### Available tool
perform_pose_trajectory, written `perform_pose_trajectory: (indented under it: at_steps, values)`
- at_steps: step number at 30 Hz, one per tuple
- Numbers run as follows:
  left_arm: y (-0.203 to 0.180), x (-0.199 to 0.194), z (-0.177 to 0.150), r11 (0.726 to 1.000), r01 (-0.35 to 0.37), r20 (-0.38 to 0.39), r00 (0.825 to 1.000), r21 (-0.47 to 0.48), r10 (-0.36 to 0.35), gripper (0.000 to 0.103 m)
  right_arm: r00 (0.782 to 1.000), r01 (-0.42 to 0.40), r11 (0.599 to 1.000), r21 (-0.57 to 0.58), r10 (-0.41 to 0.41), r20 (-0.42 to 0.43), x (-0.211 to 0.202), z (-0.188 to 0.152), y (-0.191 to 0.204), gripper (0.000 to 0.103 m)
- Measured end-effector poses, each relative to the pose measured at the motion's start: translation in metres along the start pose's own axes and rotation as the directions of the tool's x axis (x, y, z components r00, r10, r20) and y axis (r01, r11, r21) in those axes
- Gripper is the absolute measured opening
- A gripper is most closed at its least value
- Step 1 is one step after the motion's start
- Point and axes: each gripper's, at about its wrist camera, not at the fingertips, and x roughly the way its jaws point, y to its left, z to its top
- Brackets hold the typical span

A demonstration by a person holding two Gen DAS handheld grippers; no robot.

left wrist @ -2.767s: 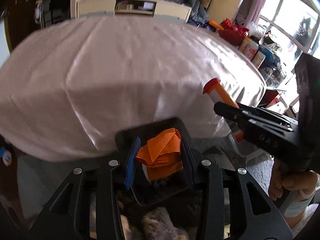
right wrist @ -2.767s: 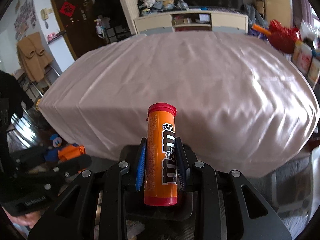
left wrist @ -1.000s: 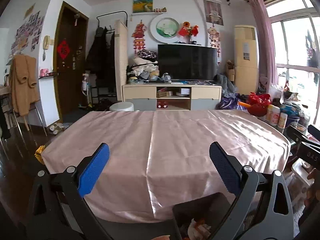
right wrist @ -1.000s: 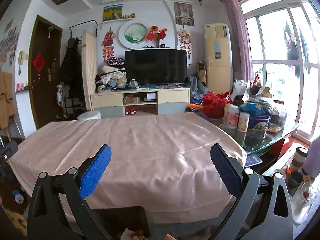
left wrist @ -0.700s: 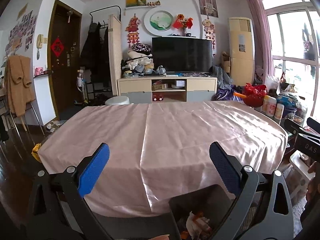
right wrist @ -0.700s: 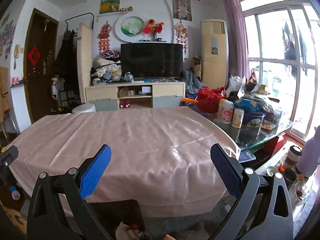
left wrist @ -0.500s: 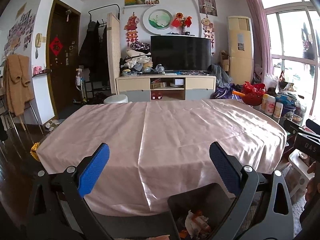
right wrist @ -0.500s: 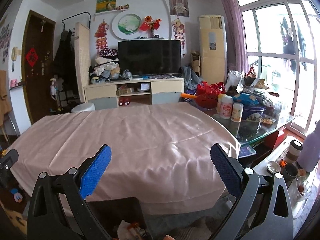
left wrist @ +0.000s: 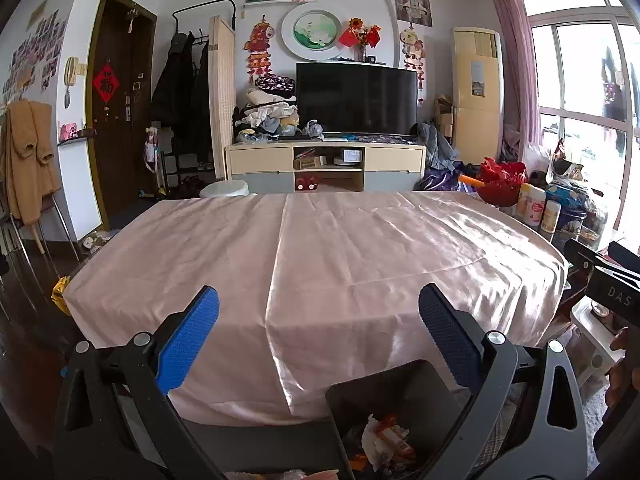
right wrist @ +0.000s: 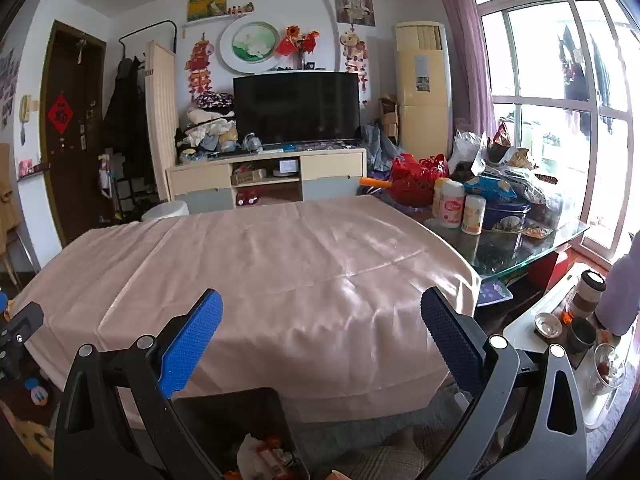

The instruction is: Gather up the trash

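A dark bin (left wrist: 404,390) below the table's near edge holds crumpled white and orange trash (left wrist: 384,438); single pieces are hard to tell apart. The left gripper (left wrist: 318,330) and right gripper (right wrist: 320,332) hover above it, jaws spread wide, holding nothing. The table (left wrist: 360,248) wears a pink satin cloth, with a television (left wrist: 356,98) beyond.

Daylight enters from the big window (right wrist: 560,120) at the right and makes the room bright; its panes are overexposed, almost white; the pink tablecloth (left wrist: 340,248) shows soft glare on its folds near that side; the left side, around the dark door (left wrist: 116,120), is dimmer; both views are sharp, with strong fisheye bending and black corners.
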Motion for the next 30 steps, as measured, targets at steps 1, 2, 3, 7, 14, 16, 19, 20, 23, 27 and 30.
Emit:
perform_pose_trajectory:
  at_steps: [1, 2, 3, 7, 14, 16, 19, 20, 23, 27, 30]
  values:
    - [0.0005, -0.0006, 0.0001, 1.0, 0.0, 0.002, 1.0, 0.0, 0.0, 0.095, 1.0, -0.002, 1.0, 0.0, 0.002, 0.0, -0.0001, -0.0001, 0.0002, 0.1]
    - [0.0017, -0.001, -0.0004, 1.0, 0.002, 0.003, 1.0, 0.0, -0.002, 0.095, 1.0, -0.004, 1.0, 0.0, 0.004, 0.0, -0.0001, 0.0002, 0.0001, 0.1]
    - [0.0019, -0.0014, -0.0003, 1.0, 0.003, 0.005, 1.0, -0.001, -0.003, 0.095, 1.0, -0.004, 1.0, -0.001, 0.004, -0.001, 0.0001, -0.0001, -0.0004, 0.1]
    - [0.0022, -0.0023, -0.0005, 1.0, 0.008, 0.005, 1.0, -0.001, -0.008, 0.095, 1.0, 0.0, 1.0, 0.001, 0.0, -0.001, -0.0012, -0.0004, -0.0005, 0.1]
    - [0.0027, -0.0035, 0.0001, 1.0, 0.023, 0.01, 1.0, -0.002, -0.023, 0.095, 1.0, -0.015, 1.0, -0.013, 0.015, 0.001, -0.003, -0.0016, 0.0023, 0.1]
    - [0.0031, -0.0038, -0.0008, 1.0, 0.025, 0.01, 1.0, -0.003, -0.025, 0.095, 1.0, -0.016, 1.0, -0.013, 0.016, 0.0, -0.0029, -0.001, 0.0026, 0.1]
    - [0.0034, -0.0037, -0.0005, 1.0, 0.024, 0.01, 1.0, -0.003, -0.024, 0.095, 1.0, -0.016, 1.0, -0.013, 0.016, -0.003, -0.0025, -0.001, 0.003, 0.1]
    - [0.0034, -0.0039, -0.0004, 1.0, 0.024, 0.009, 1.0, -0.005, -0.024, 0.095, 1.0, -0.017, 1.0, -0.012, 0.017, -0.004, -0.0024, -0.0012, 0.0031, 0.1]
    - [0.0035, -0.0042, -0.0005, 1.0, 0.026, 0.01, 1.0, -0.005, -0.026, 0.095, 1.0, -0.021, 1.0, -0.01, 0.021, -0.007, -0.0031, -0.0017, 0.0037, 0.1]
    - [0.0036, -0.004, 0.0002, 1.0, 0.026, 0.011, 1.0, -0.006, -0.026, 0.095, 1.0, -0.021, 1.0, -0.014, 0.021, -0.009, -0.002, -0.0026, 0.0049, 0.1]
    - [0.0028, -0.004, 0.0004, 1.0, 0.026, 0.01, 1.0, -0.006, -0.026, 0.095, 1.0, -0.024, 1.0, -0.013, 0.023, -0.014, -0.0007, -0.0029, 0.0049, 0.1]
